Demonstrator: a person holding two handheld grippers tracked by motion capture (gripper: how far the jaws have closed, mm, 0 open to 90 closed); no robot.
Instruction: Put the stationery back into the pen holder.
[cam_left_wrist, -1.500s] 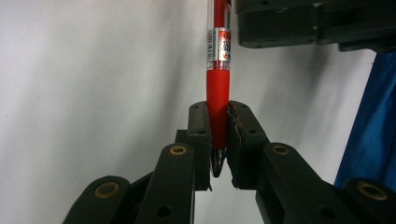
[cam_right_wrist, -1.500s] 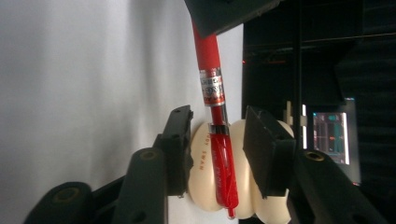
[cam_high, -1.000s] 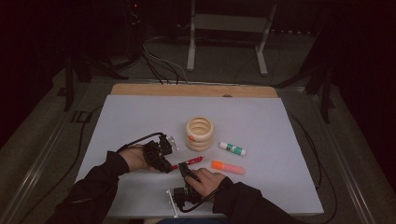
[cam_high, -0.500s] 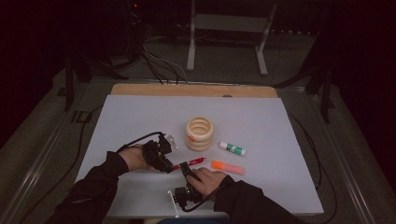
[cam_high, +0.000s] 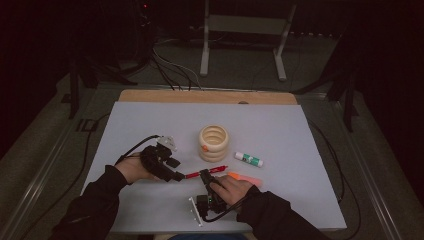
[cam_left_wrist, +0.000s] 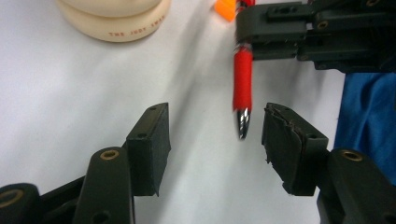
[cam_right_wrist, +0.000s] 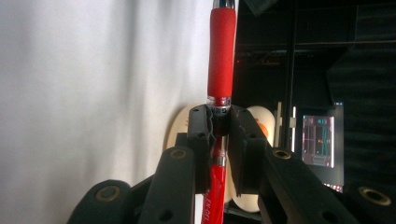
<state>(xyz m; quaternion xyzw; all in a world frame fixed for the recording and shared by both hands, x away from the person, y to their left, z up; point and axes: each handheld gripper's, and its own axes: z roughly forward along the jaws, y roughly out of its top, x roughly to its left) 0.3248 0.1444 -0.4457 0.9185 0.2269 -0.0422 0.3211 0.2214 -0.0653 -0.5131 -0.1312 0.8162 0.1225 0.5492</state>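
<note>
The right gripper (cam_right_wrist: 219, 123) clamps the red pen (cam_right_wrist: 220, 60) beside the stacked rings (cam_high: 213, 143) while the left gripper (cam_left_wrist: 212, 140), jaws just opening, frees its tip

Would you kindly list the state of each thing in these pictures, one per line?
Red pen: uncapped, silver tip bare, held off the table.
Right claw: shut on the red pen.
Left claw: open, jaws have just been opening; the pen tip sits between them, untouched.
Ring stack: upright on the table.
Glue stick: capped, lying flat.
Orange marker: lying flat beside the right hand.
</note>
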